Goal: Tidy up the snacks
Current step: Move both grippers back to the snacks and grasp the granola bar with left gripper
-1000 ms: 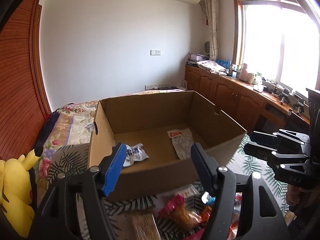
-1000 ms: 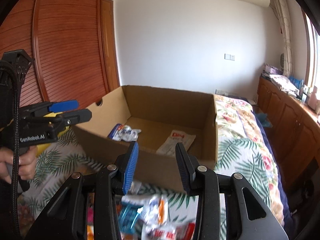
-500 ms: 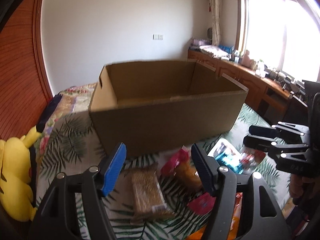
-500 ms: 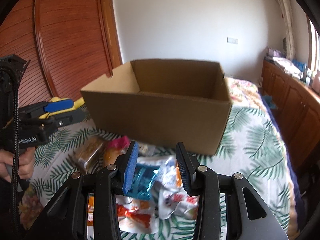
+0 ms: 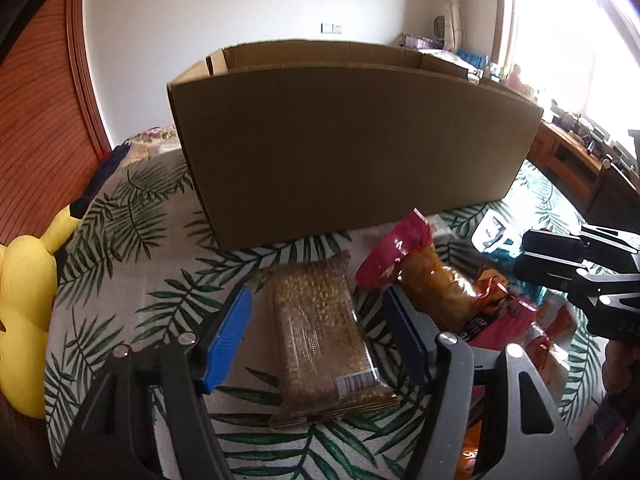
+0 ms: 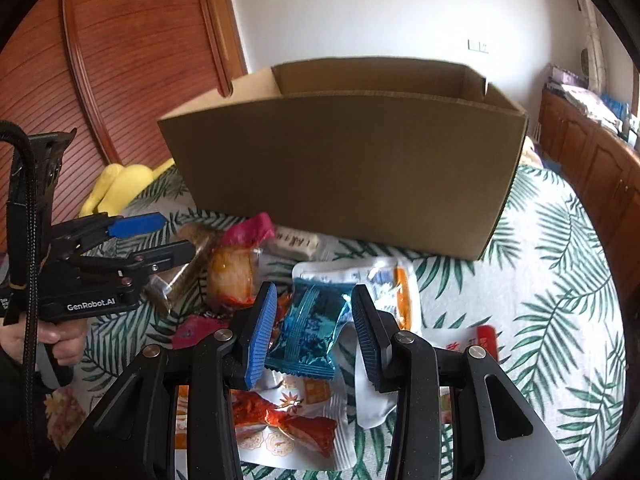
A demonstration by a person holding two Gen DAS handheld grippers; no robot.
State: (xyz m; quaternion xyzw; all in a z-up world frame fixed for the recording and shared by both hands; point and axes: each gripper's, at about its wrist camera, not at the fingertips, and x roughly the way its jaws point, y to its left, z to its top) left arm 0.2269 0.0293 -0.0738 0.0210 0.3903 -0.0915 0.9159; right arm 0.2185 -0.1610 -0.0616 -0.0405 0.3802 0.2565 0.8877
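Both claws released: left gripper (image 5: 316, 336) straddling grain bar (image 5: 326, 344), right gripper (image 6: 314, 330) straddling teal packet (image 6: 310, 330); crowded, slippery wrappers risk double-grab or slip.

The right gripper (image 6: 313, 332) hangs low over a heap of snack packets on a leaf-patterned bedspread (image 6: 560, 280), its jaws spread apart on either side of a shiny blue packet (image 6: 310, 330); whether the pads touch it cannot be told. Under that packet lie a white pouch with orange print (image 6: 394, 292) and a red-and-white wrapper (image 6: 288, 420). Just behind the heap stands an open cardboard box (image 6: 344, 168), its near wall facing the camera. At the left the left gripper (image 6: 160, 236), jaws parted, hovers above a brown grain bar (image 6: 188, 264), beside a pink-topped bag of orange snacks (image 6: 234, 264). A yellow plush toy (image 6: 120, 184) lies near the wooden wardrobe (image 6: 132, 60)
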